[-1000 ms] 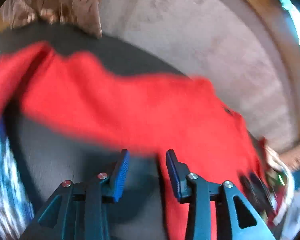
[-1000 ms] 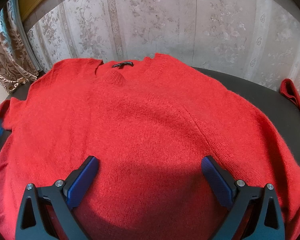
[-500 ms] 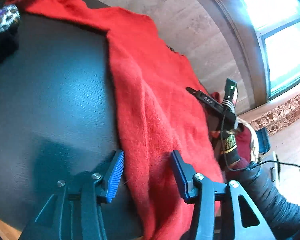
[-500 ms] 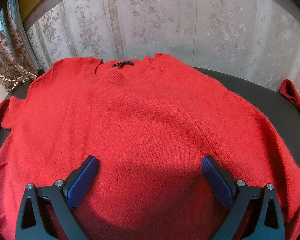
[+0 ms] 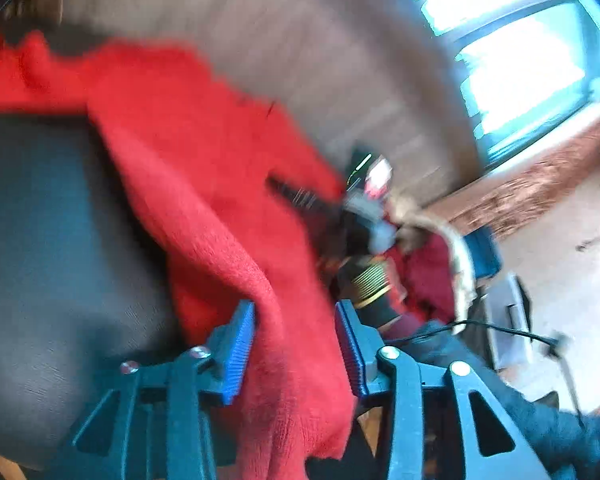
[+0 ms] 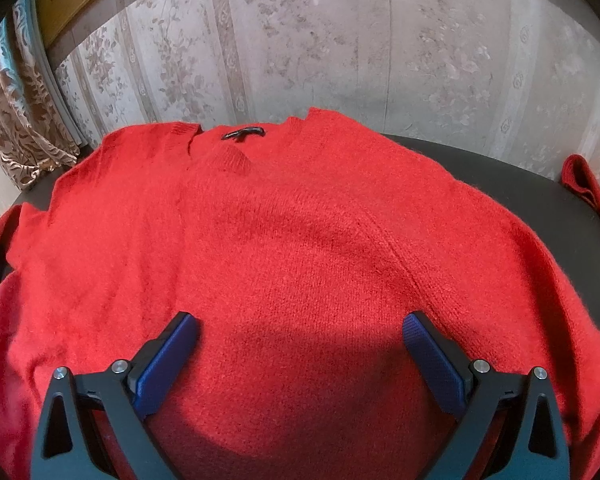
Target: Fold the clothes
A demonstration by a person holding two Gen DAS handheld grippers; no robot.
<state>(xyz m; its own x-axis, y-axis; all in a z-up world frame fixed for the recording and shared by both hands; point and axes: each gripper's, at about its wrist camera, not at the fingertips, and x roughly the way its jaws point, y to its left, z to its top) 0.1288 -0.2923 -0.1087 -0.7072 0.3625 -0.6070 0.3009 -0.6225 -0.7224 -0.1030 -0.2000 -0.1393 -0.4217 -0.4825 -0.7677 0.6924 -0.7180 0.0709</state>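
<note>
A red knitted sweater (image 6: 300, 240) lies spread flat on a dark round table (image 6: 500, 160), its collar towards the wall. My right gripper (image 6: 300, 344) hangs open and wide just above the sweater's lower body, holding nothing. In the blurred left wrist view the sweater (image 5: 204, 184) runs along the table (image 5: 52, 240), and its near side edge passes between the blue pads of my left gripper (image 5: 296, 344). Those jaws are opening and stand apart, not pressing on the cloth. The right hand's gripper (image 5: 340, 208) shows there as a dark blur over the sweater.
A red sleeve end (image 6: 584, 184) lies off to the right on the table. A patterned curtain (image 6: 16, 120) hangs at the left and wallpaper runs behind. A bright window (image 5: 520, 60) and a person's dark sleeve (image 5: 540, 420) are at the right.
The left gripper has swung along the sweater's side; the sweater's near edge now sits between its jaws, which stand a little wider. The right gripper and the sweater under it have not moved.
</note>
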